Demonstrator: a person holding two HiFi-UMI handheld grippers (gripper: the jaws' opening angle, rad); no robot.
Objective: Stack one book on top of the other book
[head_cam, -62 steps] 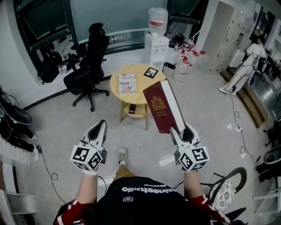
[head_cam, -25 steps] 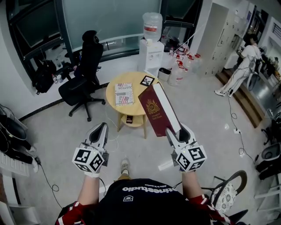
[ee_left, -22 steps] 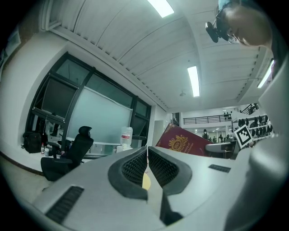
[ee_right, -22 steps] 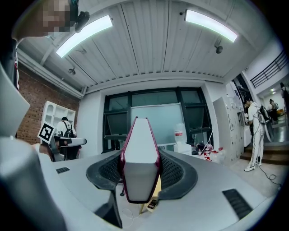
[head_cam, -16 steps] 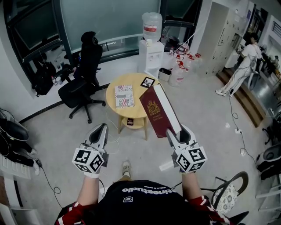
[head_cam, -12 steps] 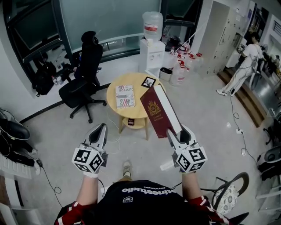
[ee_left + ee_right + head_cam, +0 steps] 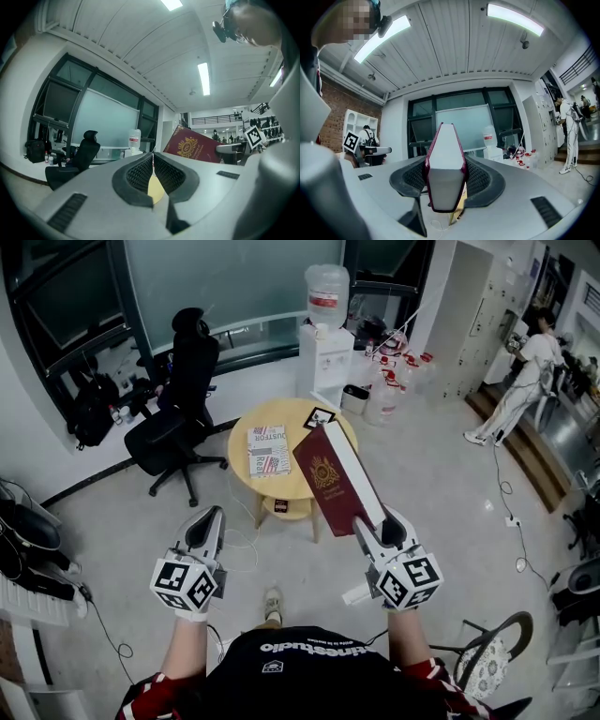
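My right gripper [image 7: 377,524] [image 7: 446,174] is shut on the lower end of a thick dark red book [image 7: 330,476] [image 7: 446,152] with a gold crest. The book stands on edge in the air, its white page block facing the right gripper view. In the left gripper view the red book [image 7: 193,147] shows to the right. A second book [image 7: 267,448] with a newsprint-style cover lies flat on the round yellow table [image 7: 300,482], ahead of both grippers. My left gripper [image 7: 207,518] [image 7: 153,158] is shut and holds nothing, level with the right one.
A small framed card [image 7: 320,417] lies on the table's far side, with a lower shelf [image 7: 277,505] beneath. A black office chair [image 7: 178,413] stands left of the table, a water dispenser [image 7: 327,329] behind it. A person [image 7: 520,381] stands far right. Cables lie on the floor.
Both grippers have edged forward toward the table, and the red book has stayed in the right gripper. The table and the book on it sit slightly nearer in the head view.
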